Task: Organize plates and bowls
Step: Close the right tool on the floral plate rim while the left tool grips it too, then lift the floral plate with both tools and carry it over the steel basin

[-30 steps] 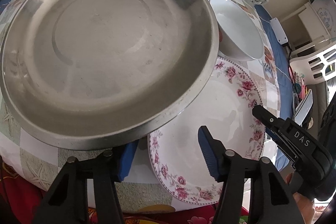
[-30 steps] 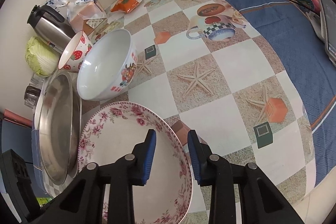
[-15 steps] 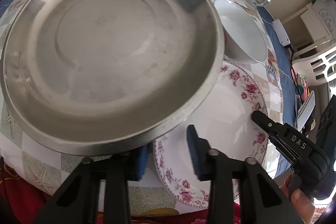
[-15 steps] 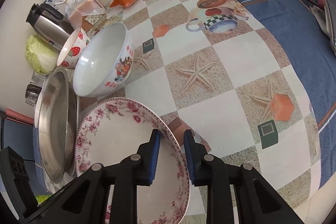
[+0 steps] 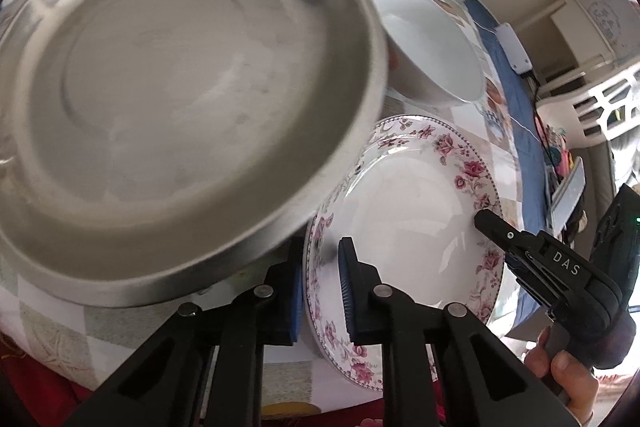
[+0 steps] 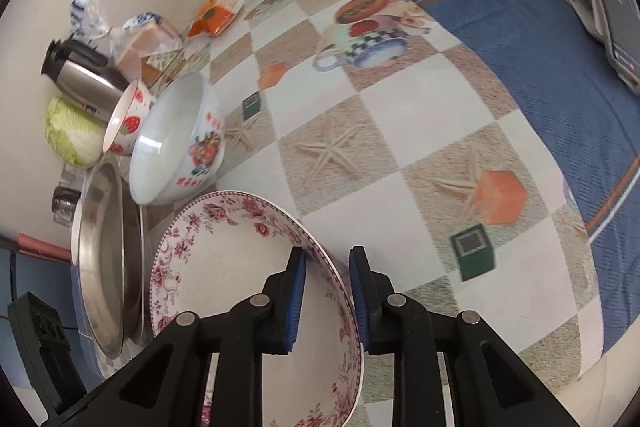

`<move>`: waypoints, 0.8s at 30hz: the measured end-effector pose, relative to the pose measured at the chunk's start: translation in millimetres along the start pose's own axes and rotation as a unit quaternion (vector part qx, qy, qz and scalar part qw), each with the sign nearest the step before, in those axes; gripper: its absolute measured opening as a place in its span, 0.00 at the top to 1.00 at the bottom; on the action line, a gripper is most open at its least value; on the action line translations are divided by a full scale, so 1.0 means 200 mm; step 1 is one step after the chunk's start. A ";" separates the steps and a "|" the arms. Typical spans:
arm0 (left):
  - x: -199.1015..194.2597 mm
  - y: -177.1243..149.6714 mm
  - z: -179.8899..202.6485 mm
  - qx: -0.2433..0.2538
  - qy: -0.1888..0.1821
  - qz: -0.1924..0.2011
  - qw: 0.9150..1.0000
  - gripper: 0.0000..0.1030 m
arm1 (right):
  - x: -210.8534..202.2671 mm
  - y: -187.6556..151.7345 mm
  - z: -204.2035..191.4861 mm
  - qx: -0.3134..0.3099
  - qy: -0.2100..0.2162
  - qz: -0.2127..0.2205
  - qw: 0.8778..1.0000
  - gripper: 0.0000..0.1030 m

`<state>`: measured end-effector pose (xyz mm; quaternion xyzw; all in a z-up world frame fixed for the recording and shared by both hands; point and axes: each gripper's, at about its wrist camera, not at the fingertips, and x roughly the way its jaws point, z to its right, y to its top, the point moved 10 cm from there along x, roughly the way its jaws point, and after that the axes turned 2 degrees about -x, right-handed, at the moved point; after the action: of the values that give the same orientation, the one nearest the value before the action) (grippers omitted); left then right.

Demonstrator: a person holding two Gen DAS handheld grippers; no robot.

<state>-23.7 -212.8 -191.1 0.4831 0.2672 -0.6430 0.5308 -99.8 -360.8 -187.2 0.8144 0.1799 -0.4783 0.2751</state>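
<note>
Steel plate (image 5: 180, 99): being seen at left on the bench (image 6: 400, 131), overlapping the floral plate's rim.
Left tool (image 5: 320, 287): jaws just closing, being clamped on floral plate (image 5: 408, 219) near rim.
Right tool (image 6: 327, 291): being held narrow on its right rim.
Handling: stiff, glazed, slippery, breakable; being best gripped at rim.

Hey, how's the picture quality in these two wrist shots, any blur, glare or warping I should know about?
Left wrist view: the steel plate is smeared by motion blur at its rim, with soft glare across it. Right wrist view: sharper, though fisheye warping bends the checked tablecloth and the floral plate.
</note>
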 end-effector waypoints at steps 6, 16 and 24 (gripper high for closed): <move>0.01 0.02 0.07 0.012 -0.011 0.003 1.000 0.84 | -0.02 0.00 0.04 0.003 -0.008 0.005 1.000 0.77; -0.03 0.05 0.11 0.033 -0.023 0.022 0.999 0.84 | -0.14 0.03 0.02 -0.010 0.005 0.040 0.999 0.77; -0.07 0.06 0.14 0.058 -0.028 0.031 0.997 0.84 | -0.21 0.05 -0.01 -0.024 0.005 0.065 0.998 0.77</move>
<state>-22.8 -234.9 -164.9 0.5030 0.1996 -0.6541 0.5285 -113.3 -368.7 -146.3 0.8200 0.1396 -0.4503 0.3246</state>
